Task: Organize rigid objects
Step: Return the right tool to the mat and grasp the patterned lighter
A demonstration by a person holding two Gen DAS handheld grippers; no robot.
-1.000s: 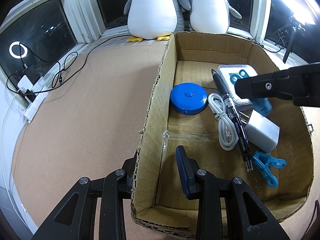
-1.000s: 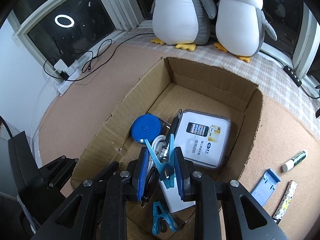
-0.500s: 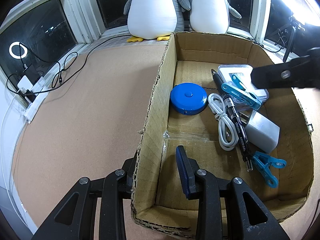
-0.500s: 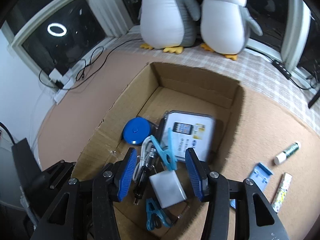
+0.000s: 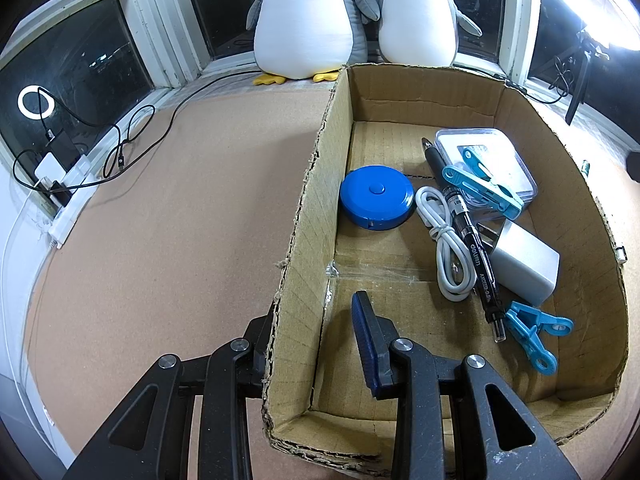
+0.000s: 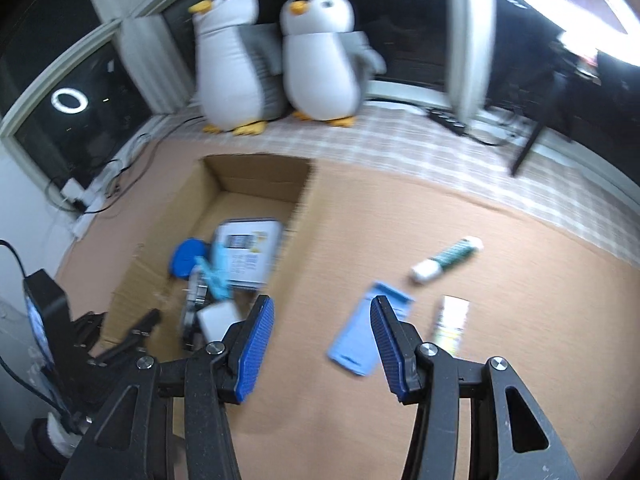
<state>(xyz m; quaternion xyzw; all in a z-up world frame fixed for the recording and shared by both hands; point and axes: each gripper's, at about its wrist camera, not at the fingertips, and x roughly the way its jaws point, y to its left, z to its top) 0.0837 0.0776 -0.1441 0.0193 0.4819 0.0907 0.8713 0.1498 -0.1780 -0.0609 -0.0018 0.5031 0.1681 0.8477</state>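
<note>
The left gripper (image 5: 316, 344) is clamped on the near left wall of the cardboard box (image 5: 304, 216), 1 finger outside and the ribbed blue pad (image 5: 366, 340) inside, pinning the corrugated board and steadying it on the desk (image 5: 160, 220). The right gripper (image 6: 320, 344) hangs over the cork-like desk surface to the right of the box, its jaws apart with nothing between them; its view is smeared with motion.

Judging by that, the step in hand is fetching the next loose item. Just beyond the right gripper lies a flat light-blue plastic piece (image 6: 368, 332) with a raised lip at its far end, and to its right a small printed tube (image 6: 450, 322); farther off is a green-and-white glue stick (image 6: 448, 260). The flat piece looks like the nearest candidate. It lies low on the desk, so the next move probably calls for lowering the pads to straddle its narrow width and closing on its edges, or catching the raised lip.

Inside the box are already a round glossy blue tape measure (image 5: 376, 198), a coiled white rubbery cable (image 5: 446, 248), a slim black pen (image 5: 472, 240), a smooth white block of a charger (image 5: 524, 264), a clear hard plastic case (image 5: 508, 160) with 1 light-blue clothes peg (image 5: 482, 186) lying across it, and a 2nd blue peg (image 5: 532, 332) at the near right. Beyond the box, 2 plush penguins (image 5: 352, 20) sit by the window.
</note>
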